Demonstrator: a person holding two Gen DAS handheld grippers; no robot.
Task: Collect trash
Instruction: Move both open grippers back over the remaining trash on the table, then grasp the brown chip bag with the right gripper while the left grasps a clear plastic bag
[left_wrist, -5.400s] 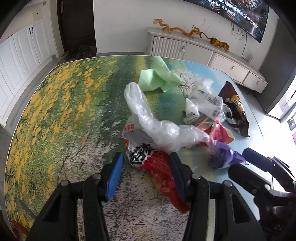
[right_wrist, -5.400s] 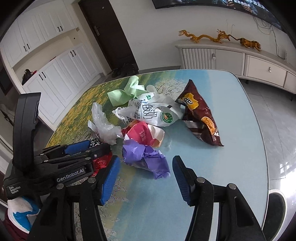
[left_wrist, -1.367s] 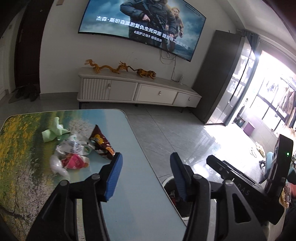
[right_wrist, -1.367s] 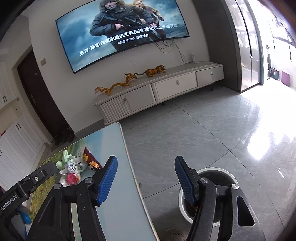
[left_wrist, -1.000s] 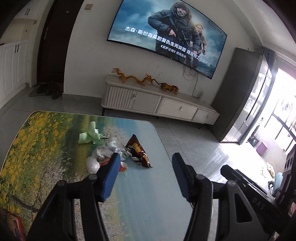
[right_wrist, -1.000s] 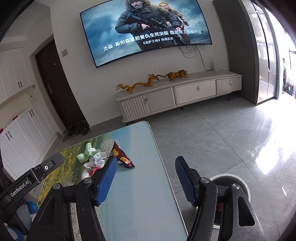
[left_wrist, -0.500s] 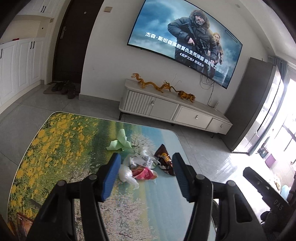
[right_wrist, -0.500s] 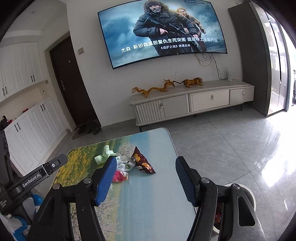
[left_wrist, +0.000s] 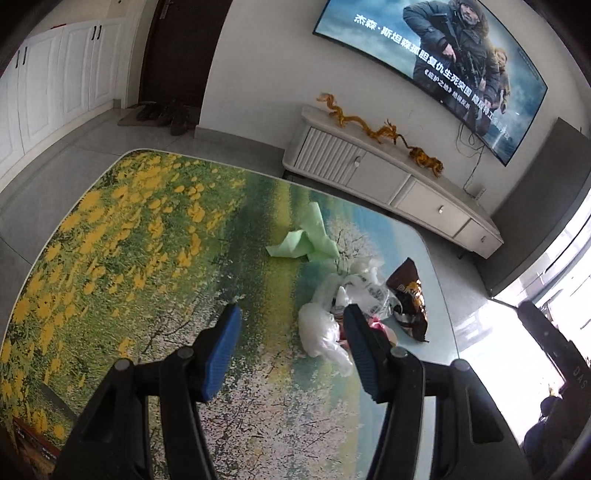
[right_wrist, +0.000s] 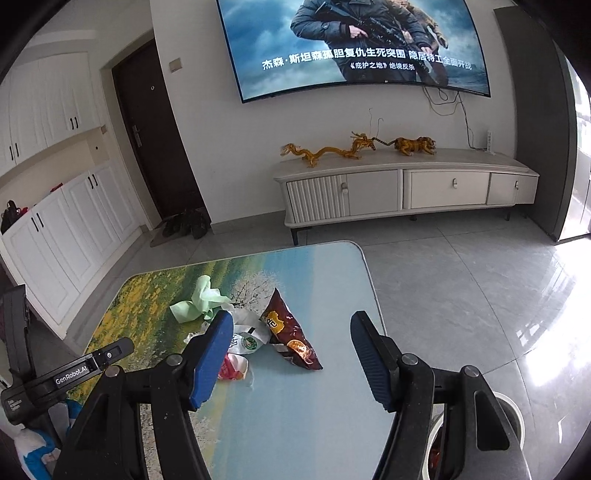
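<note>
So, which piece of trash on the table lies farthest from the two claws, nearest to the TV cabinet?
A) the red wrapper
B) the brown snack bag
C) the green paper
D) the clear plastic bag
C. In both wrist views the green paper lies at the far end of the pile, beyond the brown snack bag, the clear plastic bag and the red wrapper, toward the TV cabinet.
</note>
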